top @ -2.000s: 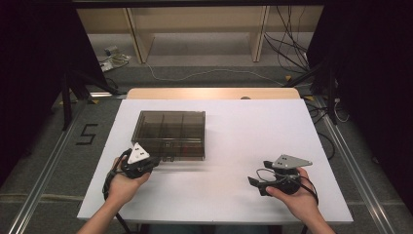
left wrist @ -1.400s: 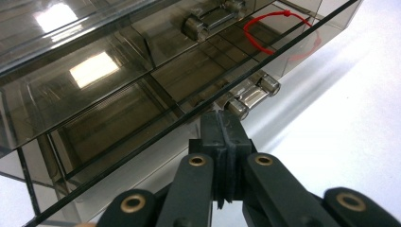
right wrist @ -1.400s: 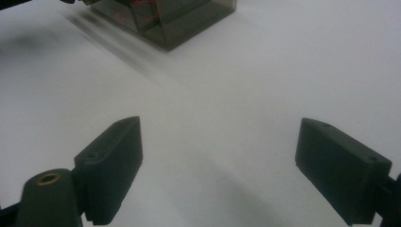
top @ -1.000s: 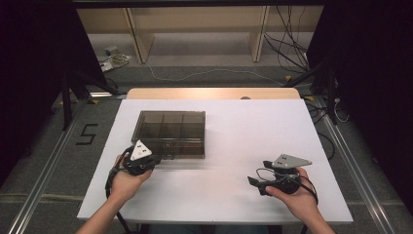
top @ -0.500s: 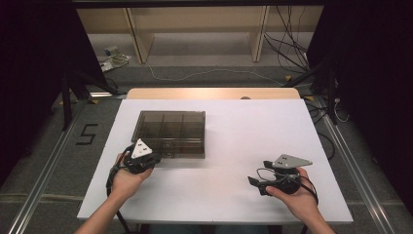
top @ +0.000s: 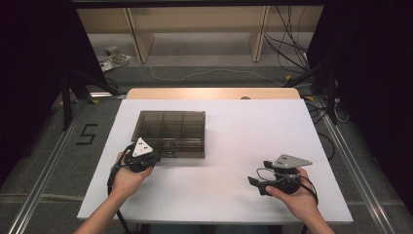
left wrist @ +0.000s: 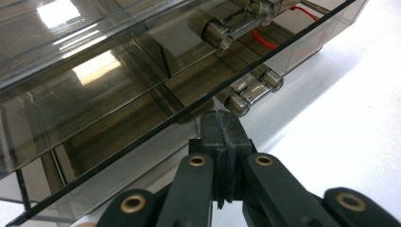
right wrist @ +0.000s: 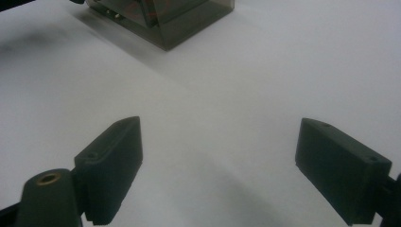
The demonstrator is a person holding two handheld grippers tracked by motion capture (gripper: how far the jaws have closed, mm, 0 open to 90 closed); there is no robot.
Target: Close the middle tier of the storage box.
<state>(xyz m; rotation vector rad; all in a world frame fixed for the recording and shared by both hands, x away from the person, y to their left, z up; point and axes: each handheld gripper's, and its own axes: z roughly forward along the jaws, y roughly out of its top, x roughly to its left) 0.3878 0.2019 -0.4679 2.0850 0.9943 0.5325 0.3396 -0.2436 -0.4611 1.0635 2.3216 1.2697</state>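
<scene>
**A:** Start at your left gripper (left wrist: pixel 221 135). How do the fingers (left wrist: pixel 213 137) stand?

**B:** Pressed together, pad on pad, with nothing between them. Your tips sit right at the lower front edge of the smoky clear plastic box (left wrist: pixel 118 94), just under the rim of its lid and beside one of the clear latch barrels (left wrist: pixel 253 92). Whether they actually touch the box, I cannot tell.

**A:** And your right gripper (right wrist: pixel 217 165)?

**B:** Its fingers (right wrist: pixel 113 161) are spread wide and hold nothing; bare white desk (right wrist: pixel 227 94) shows between them. It rests low over the desk near your front right edge, well apart from the box.

**A:** Where does the box lie?

**B:** From above, the box (top: pixel 170 134) lies flat on the desk (top: pixel 253 126), left of the middle, lid down, with dividers showing through the top. Your left gripper (top: pixel 142 157) is against its near left corner, hand behind it; your right gripper (top: pixel 258 184) points across the desk toward the box side.

**A:** Anything inside?

**B:** A thin red line (left wrist: pixel 265 40) shows through the plastic near the far latch; what it is, I cannot tell.
</scene>
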